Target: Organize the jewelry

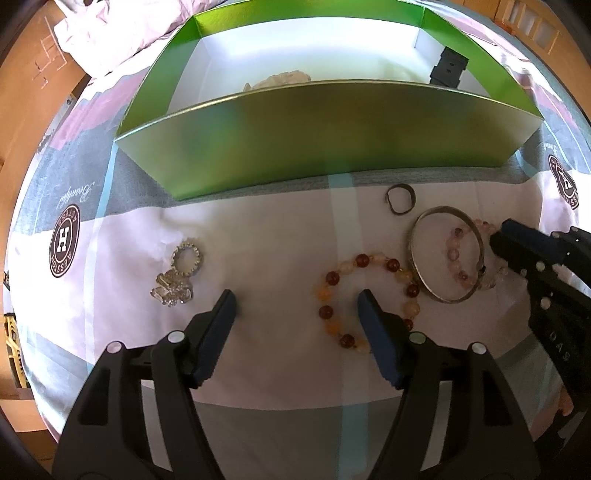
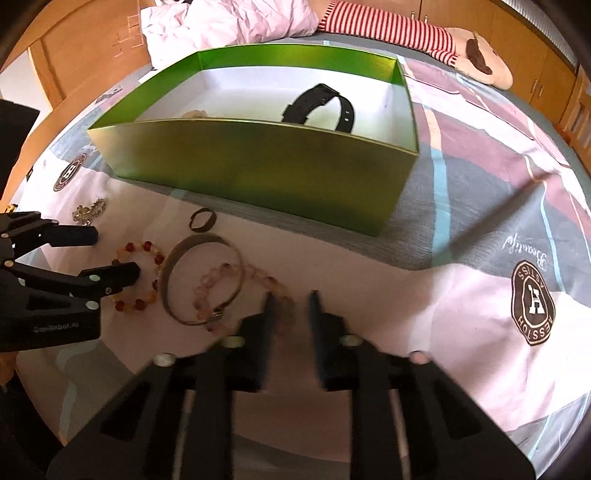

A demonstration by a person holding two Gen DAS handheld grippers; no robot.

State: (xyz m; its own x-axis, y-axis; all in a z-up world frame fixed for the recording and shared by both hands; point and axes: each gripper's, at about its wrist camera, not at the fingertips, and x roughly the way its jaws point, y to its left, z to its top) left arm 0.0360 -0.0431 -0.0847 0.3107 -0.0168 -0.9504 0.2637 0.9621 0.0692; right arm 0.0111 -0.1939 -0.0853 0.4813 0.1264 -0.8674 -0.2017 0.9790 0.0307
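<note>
Bedsheet (image 2: pixel 480 258) – pink, grey, maroon blocks w/ light-blue stripes, round brown "H" logos, script lettering. Crumpled pale pink blanket (image 2: pixel 229 22) at far end of bed, just behind box area. Plush toy (image 2: pixel 476 55) far right – red/white striped part, cream body w/ brown patch. Wooden cabinets (image 2: pixel 546 66) beyond bed on right; wood panelling (image 2: pixel 81 48) on left.

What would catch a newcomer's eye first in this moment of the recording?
The big green box dominates the far side of the patterned bedspread, with a black watch already inside. In front of it, loose jewelry lies on the cloth: a silver bangle overlapping a pink bead bracelet, and an amber bead bracelet by the left tool.
</note>
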